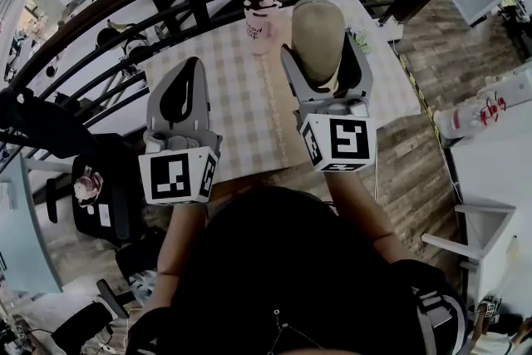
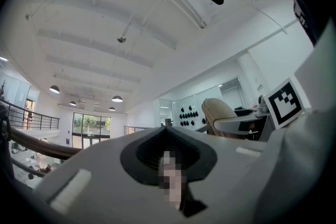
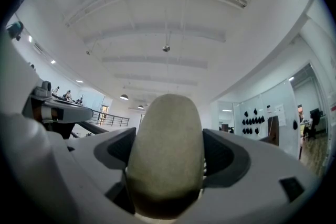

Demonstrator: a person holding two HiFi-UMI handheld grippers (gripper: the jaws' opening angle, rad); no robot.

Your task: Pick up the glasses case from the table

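Glasses case (image 1: 317,37) is pinched in my right tongs (image 1: 322,61), long axis running along the jaws, apparently clear above the table (image 1: 241,129) toward its far right corner. My left tongs (image 1: 189,79) are pressed together, empty.

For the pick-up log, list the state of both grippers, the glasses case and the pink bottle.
right gripper: shut on the glasses case, pointing up.
left gripper: shut, nothing between its jaws.
glasses case: held off the table, standing on end between the right gripper's jaws.
pink bottle: upright on the table, apart from both grippers.
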